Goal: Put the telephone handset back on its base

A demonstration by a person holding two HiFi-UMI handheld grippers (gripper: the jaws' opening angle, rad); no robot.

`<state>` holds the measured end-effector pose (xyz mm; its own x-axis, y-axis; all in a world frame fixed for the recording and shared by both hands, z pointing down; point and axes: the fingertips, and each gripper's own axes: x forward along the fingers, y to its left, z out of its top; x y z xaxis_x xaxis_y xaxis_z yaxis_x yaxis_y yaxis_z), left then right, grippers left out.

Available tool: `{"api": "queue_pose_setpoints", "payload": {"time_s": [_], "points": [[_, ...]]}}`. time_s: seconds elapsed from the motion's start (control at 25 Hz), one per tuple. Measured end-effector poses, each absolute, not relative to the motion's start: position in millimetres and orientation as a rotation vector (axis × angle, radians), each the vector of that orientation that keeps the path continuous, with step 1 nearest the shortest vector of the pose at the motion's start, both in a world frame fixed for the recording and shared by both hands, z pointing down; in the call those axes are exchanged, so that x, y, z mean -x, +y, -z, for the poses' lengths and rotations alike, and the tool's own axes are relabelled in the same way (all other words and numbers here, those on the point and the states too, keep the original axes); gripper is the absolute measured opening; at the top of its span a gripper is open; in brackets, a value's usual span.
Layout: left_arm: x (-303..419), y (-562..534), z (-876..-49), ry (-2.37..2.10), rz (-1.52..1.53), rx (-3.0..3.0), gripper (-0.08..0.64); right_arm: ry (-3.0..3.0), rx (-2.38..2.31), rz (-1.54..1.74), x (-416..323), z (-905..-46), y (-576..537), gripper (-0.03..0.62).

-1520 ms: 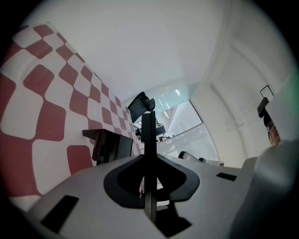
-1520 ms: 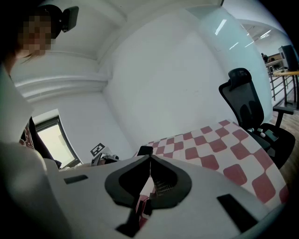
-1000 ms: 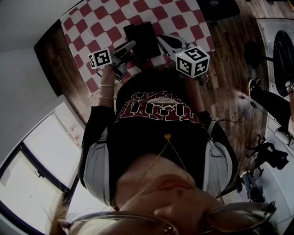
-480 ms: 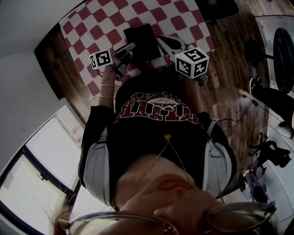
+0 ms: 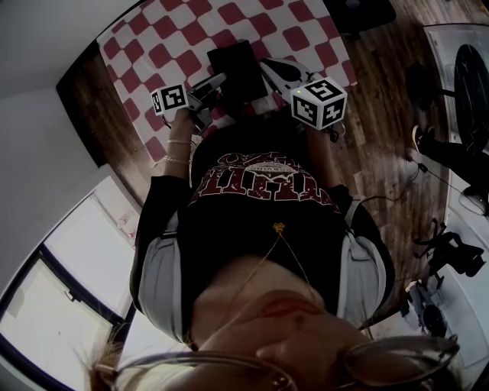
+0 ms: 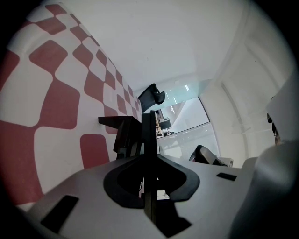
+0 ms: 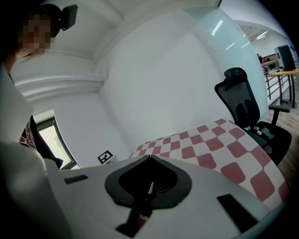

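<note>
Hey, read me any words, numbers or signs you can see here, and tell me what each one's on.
No text here can be read clearly enough to quote.
Black T-shirt: big red lettering, upside down and too dim to read.
Cube on the right tool: black-and-white square code patterns, no words.
Cube on the left tool: the same kind of pattern.

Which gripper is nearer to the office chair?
Right. The right gripper is beside the telephone on the side toward the chair; the left gripper is on the opposite side.

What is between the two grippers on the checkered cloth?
The head view shows the black telephone between the left gripper and the right gripper.
</note>
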<state>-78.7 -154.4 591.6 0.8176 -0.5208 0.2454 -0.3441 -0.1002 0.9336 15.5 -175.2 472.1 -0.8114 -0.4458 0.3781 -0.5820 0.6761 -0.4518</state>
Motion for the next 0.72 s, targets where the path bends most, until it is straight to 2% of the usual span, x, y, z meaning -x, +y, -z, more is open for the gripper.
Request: {"api": "queue_pose_setpoints", "payload": {"time_s": [0.72], "points": [[77,-152,-604,-0.656,0.155,-1.675,0.081,-2.643,-0.846,-0.837,-19,-472,-174,0.020]]}}
